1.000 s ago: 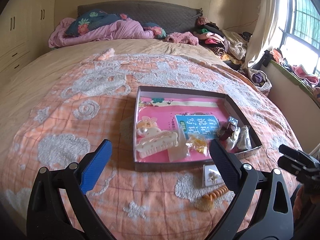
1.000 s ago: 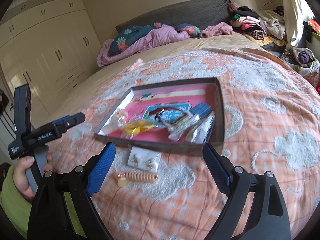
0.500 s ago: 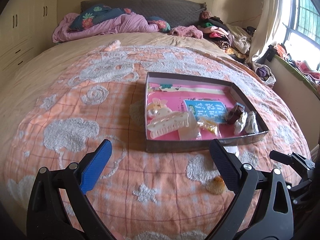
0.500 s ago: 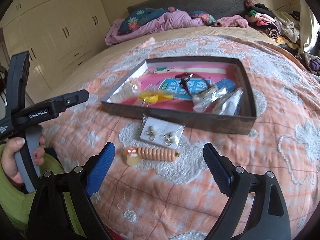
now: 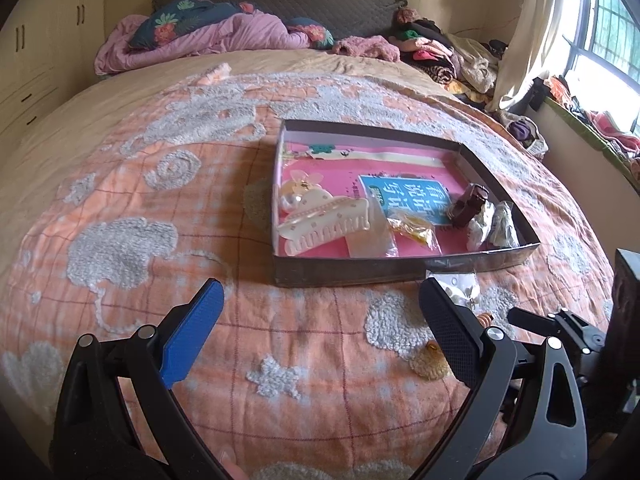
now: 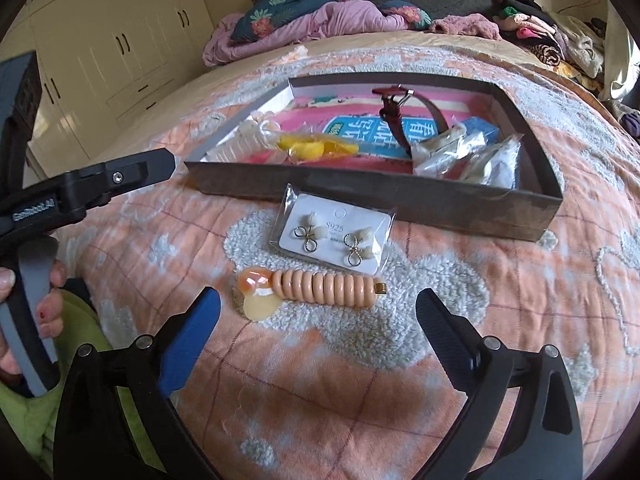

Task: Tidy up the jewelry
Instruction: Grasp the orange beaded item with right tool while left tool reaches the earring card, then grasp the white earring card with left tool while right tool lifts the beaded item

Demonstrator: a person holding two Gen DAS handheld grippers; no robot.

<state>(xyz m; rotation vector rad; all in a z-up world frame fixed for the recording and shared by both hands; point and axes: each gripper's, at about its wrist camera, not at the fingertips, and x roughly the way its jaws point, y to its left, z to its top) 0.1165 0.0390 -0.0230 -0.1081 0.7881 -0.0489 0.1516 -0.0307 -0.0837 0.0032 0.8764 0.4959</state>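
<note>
A shallow dark box (image 5: pixel 360 270) (image 6: pixel 400 196) lies on the bed and holds a cream hair claw (image 5: pixel 324 226), a watch with a maroon strap (image 6: pixel 394 114), a yellow piece in a bag (image 6: pixel 316 148) and several small bags. In front of the box a card with two flower earrings (image 6: pixel 332 236) lies beside a peach coil hair tie (image 6: pixel 320 290). My right gripper (image 6: pixel 318 316) hovers just short of the hair tie, its jaws opening wide, nothing between them. My left gripper (image 5: pixel 320 304) is open and empty, short of the box's near wall.
The orange and white bedspread (image 5: pixel 140 208) covers the bed. A purple quilt and pillows (image 5: pixel 200 36) are heaped at the headboard, clothes (image 5: pixel 440 52) piled at the far right. White wardrobes (image 6: pixel 100 52) stand at the left. A hand (image 6: pixel 36 296) holds the left gripper's handle.
The right gripper has sunk and come closer to the hair tie and earring card, which now look larger. The left gripper has dropped lower, with the box seen at a flatter angle.
</note>
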